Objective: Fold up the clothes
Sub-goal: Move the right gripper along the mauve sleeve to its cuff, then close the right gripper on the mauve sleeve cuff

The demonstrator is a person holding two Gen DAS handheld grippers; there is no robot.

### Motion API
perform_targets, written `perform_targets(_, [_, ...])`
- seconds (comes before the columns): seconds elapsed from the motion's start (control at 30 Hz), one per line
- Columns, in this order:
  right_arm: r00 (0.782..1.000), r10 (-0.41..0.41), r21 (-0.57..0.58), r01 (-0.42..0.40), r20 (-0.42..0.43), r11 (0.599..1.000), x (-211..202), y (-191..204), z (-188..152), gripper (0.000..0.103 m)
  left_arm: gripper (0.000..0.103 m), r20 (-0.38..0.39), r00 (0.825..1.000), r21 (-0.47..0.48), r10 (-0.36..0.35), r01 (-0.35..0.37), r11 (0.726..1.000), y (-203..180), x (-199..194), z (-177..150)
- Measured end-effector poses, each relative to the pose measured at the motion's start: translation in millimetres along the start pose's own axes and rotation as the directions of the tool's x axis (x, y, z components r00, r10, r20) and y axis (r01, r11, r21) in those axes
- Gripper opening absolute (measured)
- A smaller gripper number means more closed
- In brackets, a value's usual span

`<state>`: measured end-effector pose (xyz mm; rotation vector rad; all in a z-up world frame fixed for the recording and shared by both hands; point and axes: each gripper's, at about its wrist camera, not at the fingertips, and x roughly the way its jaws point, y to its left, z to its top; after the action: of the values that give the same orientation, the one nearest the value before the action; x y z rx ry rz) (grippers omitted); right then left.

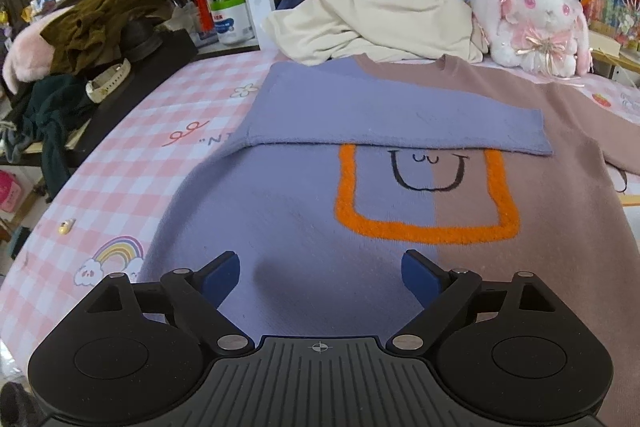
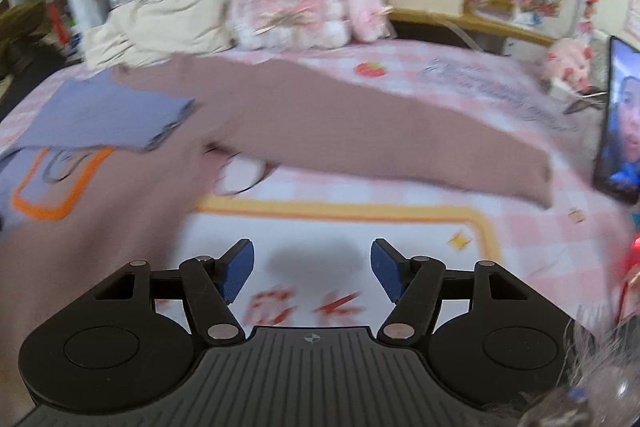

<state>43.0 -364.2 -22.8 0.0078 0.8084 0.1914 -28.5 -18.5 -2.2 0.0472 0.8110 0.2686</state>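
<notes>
A pink checked surface (image 1: 132, 163) carries the work. On it my two-tone sweater (image 1: 304, 227) lies flat, purple on one half, brown on the other, with an orange-outlined motif at centre. Its purple sleeve (image 1: 384, 115) is folded across the chest; its brown sleeve (image 2: 400, 131) extends outward over the surface. A cream garment (image 1: 376, 23) and a plush rabbit (image 1: 536, 23) sit beyond the collar. My left hand-held gripper (image 1: 321, 277) hovers over the purple half, jaws apart and empty. My right hand-held gripper (image 2: 312, 273) is above bare surface, jaws apart and empty.
</notes>
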Motion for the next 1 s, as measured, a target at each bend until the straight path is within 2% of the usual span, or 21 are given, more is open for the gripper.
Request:
perform_targets(0.07, [1.000, -0.029, 0.045, 0.028, 0.010, 0.999, 3, -17, 4, 0.063, 0.095, 0.013, 1.000, 0.001, 0.007, -0.007, 1.000, -4, -3, -4])
perform_targets(0.17, [0.997, -0.076, 0.086, 0.074, 0.010, 0.993, 10, -40, 7, 0.063, 0.095, 0.024, 1.000, -0.002, -0.020, 0.020, 1.000, -10, -6, -8])
perform_targets(0.4, [0.989, -0.150, 0.164, 0.146, 0.012, 0.976, 23, -83, 15, 0.063, 0.095, -0.003, 1.000, 0.072, -0.006, 0.006, 0.997, -25, -4, -11])
perform_targets(0.63, [0.978, -0.203, 0.225, 0.190, 0.038, 0.956, 27, -111, 30, 0.063, 0.101, -0.013, 1.000, 0.061, 0.013, -0.013, 0.998, -25, -1, -14])
perform_targets(0.8, [0.973, -0.228, 0.273, 0.214, 0.022, 0.938, 33, -131, 34, 0.063, 0.103, 0.001, 1.000, 0.050, 0.025, -0.025, 0.998, -24, -1, -17])
perform_targets(0.97, [0.971, -0.240, 0.277, 0.228, 0.008, 0.933, 40, -134, 34, 0.063, 0.103, 0.006, 0.999, 0.042, 0.031, -0.032, 0.999, -25, 0, -18])
perform_targets(1.0, [0.971, -0.239, 0.274, 0.227, 0.010, 0.934, 41, -133, 35, 0.060, 0.103, 0.007, 0.999, 0.042, 0.033, -0.033, 0.999, -26, 0, -18])
